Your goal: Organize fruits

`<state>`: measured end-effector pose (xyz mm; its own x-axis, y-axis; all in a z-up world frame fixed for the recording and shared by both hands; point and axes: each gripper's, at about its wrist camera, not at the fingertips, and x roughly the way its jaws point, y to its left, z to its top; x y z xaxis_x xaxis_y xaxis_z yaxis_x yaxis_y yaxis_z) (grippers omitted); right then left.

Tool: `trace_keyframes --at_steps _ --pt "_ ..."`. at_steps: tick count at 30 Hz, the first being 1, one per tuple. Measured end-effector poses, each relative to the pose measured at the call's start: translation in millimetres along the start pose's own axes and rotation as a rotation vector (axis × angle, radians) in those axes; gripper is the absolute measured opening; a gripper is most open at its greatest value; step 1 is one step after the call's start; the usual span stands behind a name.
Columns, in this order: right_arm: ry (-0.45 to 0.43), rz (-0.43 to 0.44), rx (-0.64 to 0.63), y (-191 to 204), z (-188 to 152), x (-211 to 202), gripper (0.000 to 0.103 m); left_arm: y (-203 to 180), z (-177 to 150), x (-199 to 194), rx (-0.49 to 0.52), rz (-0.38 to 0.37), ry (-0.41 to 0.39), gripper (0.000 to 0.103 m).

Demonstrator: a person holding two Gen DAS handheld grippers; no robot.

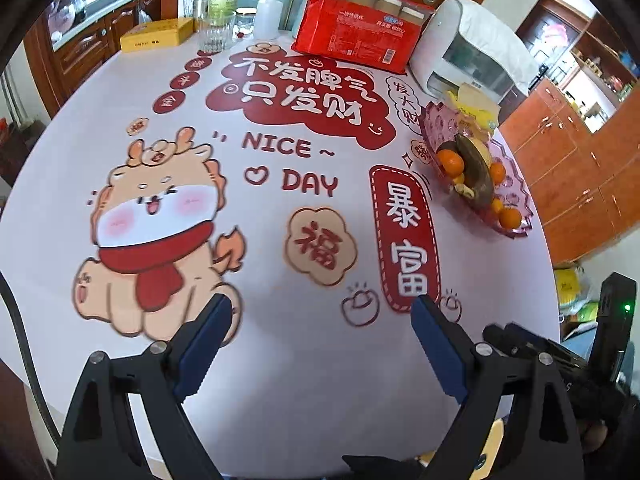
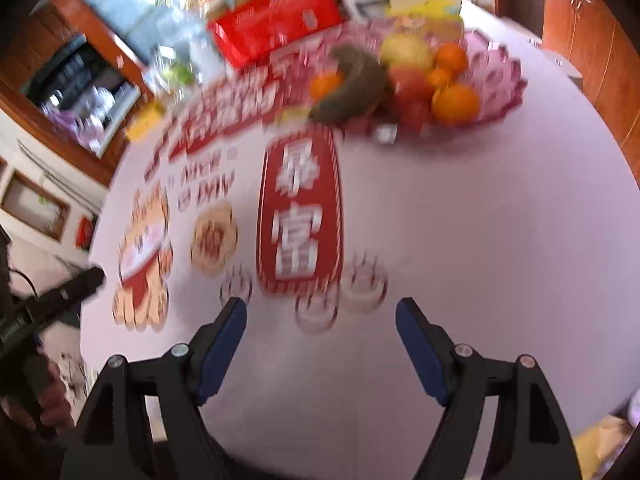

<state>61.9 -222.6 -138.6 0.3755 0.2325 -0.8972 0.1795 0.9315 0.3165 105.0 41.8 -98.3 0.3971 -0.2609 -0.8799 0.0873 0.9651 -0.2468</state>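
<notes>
Oranges (image 1: 450,162) in pink fruit tray (image 1: 516,196).

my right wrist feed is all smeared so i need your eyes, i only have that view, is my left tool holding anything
Observer: No. The left tool is open, with only tablecloth between its fingers.

Operator: what's the dark long thing in the fruit plate, mine's a blur

Observer: The left wrist view shows a very dark, overripe banana lying across the fruit plate, with oranges on both sides.

Operator: what's at the far edge left of the red package

Observer: A clear drinking glass with a yellow box to its left; the red package is a pack of paper cups.
</notes>
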Motion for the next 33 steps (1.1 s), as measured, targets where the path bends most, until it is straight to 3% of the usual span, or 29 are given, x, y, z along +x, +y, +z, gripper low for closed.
trace_keyframes --at_steps 3,7,13,19,23,31,33 --pt "0.074 -0.021 0.032 11 -16 -4 0.078 4 -5 -19 0.036 0.008 -0.016 0.091" --pt "0.082 -0.047 0.020 32 -27 -30 0.078 -8 -3 -46 0.081 0.013 -0.044 0.094" --pt "0.033 -0.024 -0.073 67 -14 -77 0.080 -31 6 -79 0.091 0.009 -0.085 0.094" --pt "-0.074 -0.027 -0.187 91 -12 -117 0.089 -60 -6 -99 0.146 0.078 -0.148 0.099" --pt "-0.116 -0.052 -0.173 87 -18 -118 0.089 -63 -14 -102 0.135 0.152 -0.181 0.100" --pt "-0.139 -0.061 -0.186 83 -25 -117 0.090 -63 -20 -110 0.112 0.205 -0.231 0.102" --pt "-0.153 -0.060 -0.190 83 -26 -119 0.095 -64 -21 -111 0.108 0.216 -0.236 0.102"
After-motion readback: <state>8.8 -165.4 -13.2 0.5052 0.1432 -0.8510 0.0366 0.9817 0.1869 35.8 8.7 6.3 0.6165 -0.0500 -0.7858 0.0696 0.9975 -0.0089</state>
